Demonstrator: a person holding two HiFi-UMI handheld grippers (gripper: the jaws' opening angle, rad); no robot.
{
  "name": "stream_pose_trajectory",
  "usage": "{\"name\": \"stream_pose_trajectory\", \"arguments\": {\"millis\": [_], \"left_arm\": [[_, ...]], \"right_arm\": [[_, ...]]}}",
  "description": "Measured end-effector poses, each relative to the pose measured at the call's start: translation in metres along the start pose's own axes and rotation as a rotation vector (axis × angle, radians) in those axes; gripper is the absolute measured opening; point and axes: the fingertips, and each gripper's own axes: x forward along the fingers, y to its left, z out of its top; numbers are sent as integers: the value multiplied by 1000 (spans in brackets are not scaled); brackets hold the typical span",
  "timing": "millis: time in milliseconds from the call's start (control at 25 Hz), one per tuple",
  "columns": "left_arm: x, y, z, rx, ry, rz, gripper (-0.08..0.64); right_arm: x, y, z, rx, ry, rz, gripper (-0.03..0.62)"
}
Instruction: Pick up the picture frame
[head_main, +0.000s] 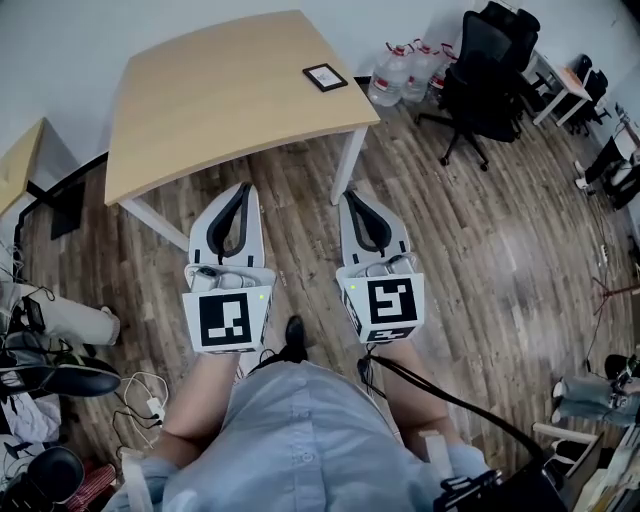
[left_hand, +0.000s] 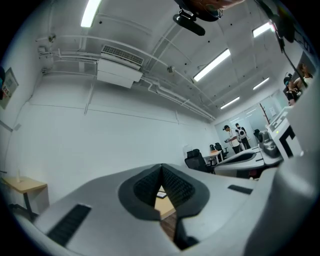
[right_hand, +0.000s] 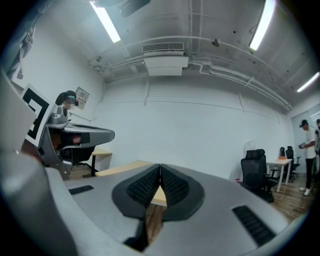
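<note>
**Both grippers before the desk.** We hold the left gripper (head_main: 243, 190) and the right gripper (head_main: 353, 198) side by side, both pointing towards the light wooden desk (head_main: 200, 110). The left jaws are closed, their ribbed pads meeting at the tips, with nothing gripped. The right jaws are likewise closed and empty.

The picture frame (head_main: 325, 77), dark-edged, lies flat on the desk's far corner. It is ahead of both pairs of jaws, slightly left of the right jaws' line, and well apart from either. In the left gripper view we see it as a small dark shape through the slit below the meeting tips.

Further ahead and to the right of the right jaws, water bottles (head_main: 400, 70) and a black office chair (head_main: 480, 70) stand on the wooden floor (head_main: 480, 250).
</note>
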Motion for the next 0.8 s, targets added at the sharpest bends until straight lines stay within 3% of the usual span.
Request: {"name": "stream_pose_trajectory", "arguments": {"millis": [360, 800], "left_arm": [[62, 43, 3, 18, -51, 11, 0], [114, 66, -30, 2, 8, 0, 0]], "right_arm": [[72, -18, 19, -12, -60, -13, 2], [129, -33, 0, 7, -9, -20, 2]]}}
